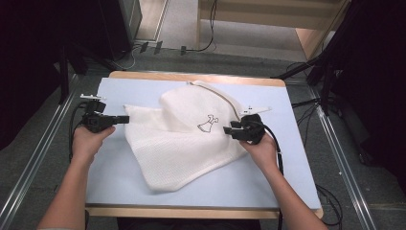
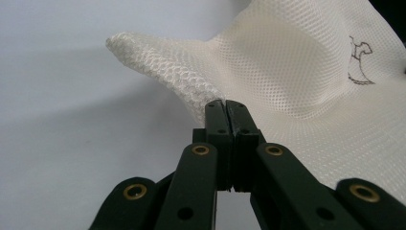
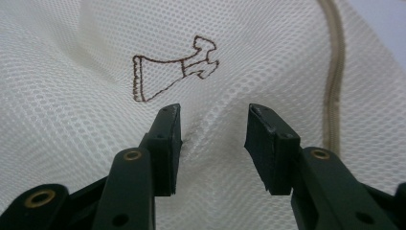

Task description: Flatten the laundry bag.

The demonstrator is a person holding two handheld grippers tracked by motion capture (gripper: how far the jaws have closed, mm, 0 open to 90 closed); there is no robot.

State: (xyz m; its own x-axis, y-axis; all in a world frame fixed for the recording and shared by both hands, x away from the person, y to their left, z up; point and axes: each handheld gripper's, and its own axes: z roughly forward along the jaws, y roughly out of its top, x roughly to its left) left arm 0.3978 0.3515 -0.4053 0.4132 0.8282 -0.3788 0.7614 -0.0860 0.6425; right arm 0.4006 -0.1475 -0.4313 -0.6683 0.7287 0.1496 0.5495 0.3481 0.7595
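A white mesh laundry bag (image 1: 182, 143) lies crumpled across the light-blue table top (image 1: 115, 167). It carries a small stitched dress outline (image 1: 208, 124) and a beige zipper (image 1: 225, 99) along its far edge. My left gripper (image 1: 125, 119) is at the bag's left corner, with the jaws shut on a pinch of mesh (image 2: 191, 86) that is pulled into a raised point. My right gripper (image 1: 228, 130) rests on the bag's right side just below the dress outline (image 3: 172, 74). Its jaws stand apart (image 3: 213, 120) with a small ridge of mesh between them, and the zipper (image 3: 333, 72) runs at the right.
The table's wooden edge (image 1: 191, 212) faces me. Metal rails (image 1: 335, 143) run along both sides on the floor. Cables (image 1: 201, 48) and dark equipment stand beyond the far edge, with a wooden shelf (image 1: 311, 38) at the back right.
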